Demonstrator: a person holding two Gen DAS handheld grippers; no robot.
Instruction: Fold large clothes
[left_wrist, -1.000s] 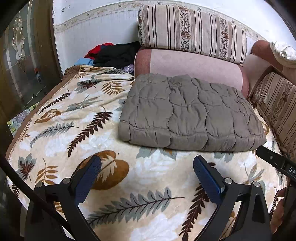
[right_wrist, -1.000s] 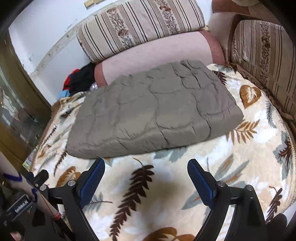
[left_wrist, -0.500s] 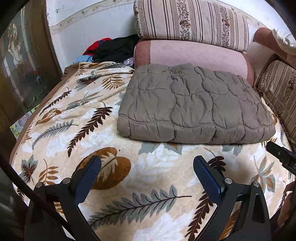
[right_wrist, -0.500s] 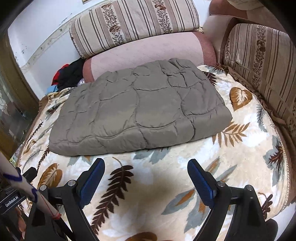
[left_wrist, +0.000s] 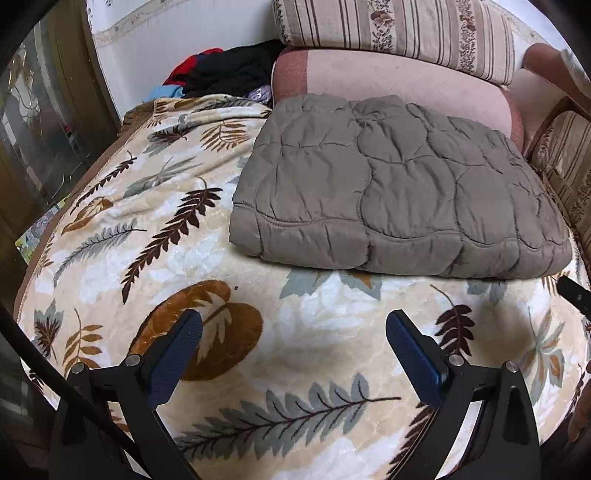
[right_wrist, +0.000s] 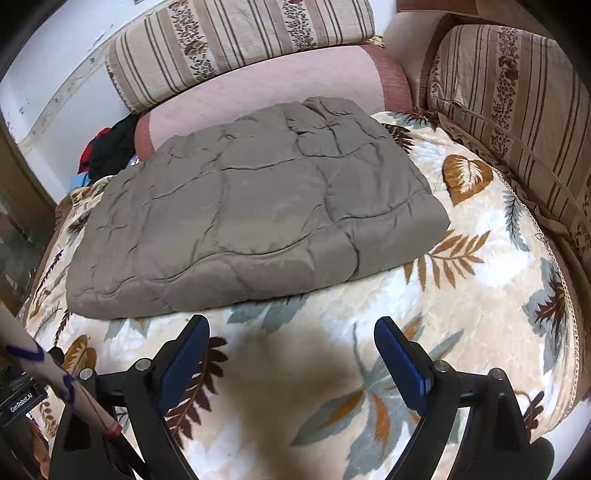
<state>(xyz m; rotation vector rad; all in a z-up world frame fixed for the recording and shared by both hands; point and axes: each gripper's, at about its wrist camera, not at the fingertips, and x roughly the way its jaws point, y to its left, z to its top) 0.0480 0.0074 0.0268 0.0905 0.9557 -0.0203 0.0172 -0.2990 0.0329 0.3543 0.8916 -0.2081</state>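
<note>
A grey-brown quilted garment (left_wrist: 399, 192), puffy like a padded coat, lies folded into a thick rectangle on the leaf-patterned blanket (left_wrist: 155, 236) that covers the sofa seat. Its far edge reaches the pink bolster cushion (left_wrist: 388, 77) at the back, and above that bolster sits a striped cushion with floral bands (left_wrist: 395, 33). From the right wrist view the same folded garment (right_wrist: 258, 206) spreads across the middle of the seat, its near edge rounded and stitched, with another striped cushion (right_wrist: 517, 96) standing along the right side of the sofa, just beside the blanket's (right_wrist: 480, 295) fringe.

The left gripper (left_wrist: 293, 349) hangs over bare blanket short of the garment's near edge, its blue-padded jaws spread wide with nothing between them. The right gripper (right_wrist: 291, 350) sits likewise over the blanket just in front of the garment, jaws wide apart and holding nothing; a dark shadow falls on the blanket under it. Neither touches the garment.

In the far left corner, behind the blanket, a heap of black, red and blue clothes (left_wrist: 225, 70) is piled against the white wall. A dark wooden cabinet with glass panels (left_wrist: 44, 122) stands to the left of the sofa.
</note>
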